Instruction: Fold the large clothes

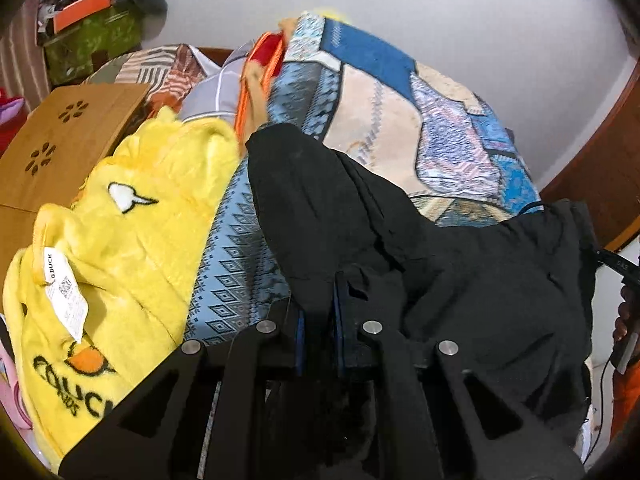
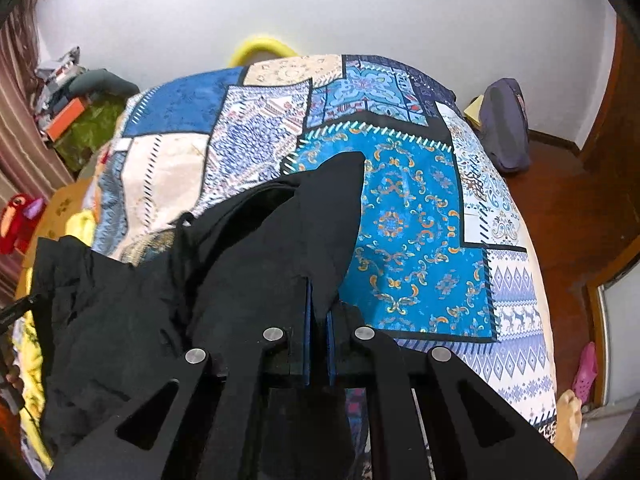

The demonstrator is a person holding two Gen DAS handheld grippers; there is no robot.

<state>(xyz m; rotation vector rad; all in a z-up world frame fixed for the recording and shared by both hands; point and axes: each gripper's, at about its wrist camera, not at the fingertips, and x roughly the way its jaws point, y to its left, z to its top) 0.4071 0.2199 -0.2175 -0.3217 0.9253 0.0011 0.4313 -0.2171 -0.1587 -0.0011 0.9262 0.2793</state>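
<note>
**A:** Your left gripper (image 1: pixel 318 320) is pinched tight on a fold of the black garment (image 1: pixel 400 248), and your right gripper (image 2: pixel 319 340) is clamped just as hard on another edge of it, with a pointed flap sticking up past the pads.

**B:** And the garment itself?

**A:** It hangs slack between your two grips over the patterned bedspread (image 2: pixel 420 240), bunched and creased on the side toward your left.

**B:** What could spoil it from here?

**A:** You look to hold only thin pinches of cloth. Pull the hands apart sharply and an edge could slip free. The bunching also suggests you may have caught two layers, so the fold could come out crooked.

**B:** Anything around it?

**A:** The yellow duck robe (image 1: pixel 120 240) lies just beside the garment's left side; a low sweep could drag it along.
</note>
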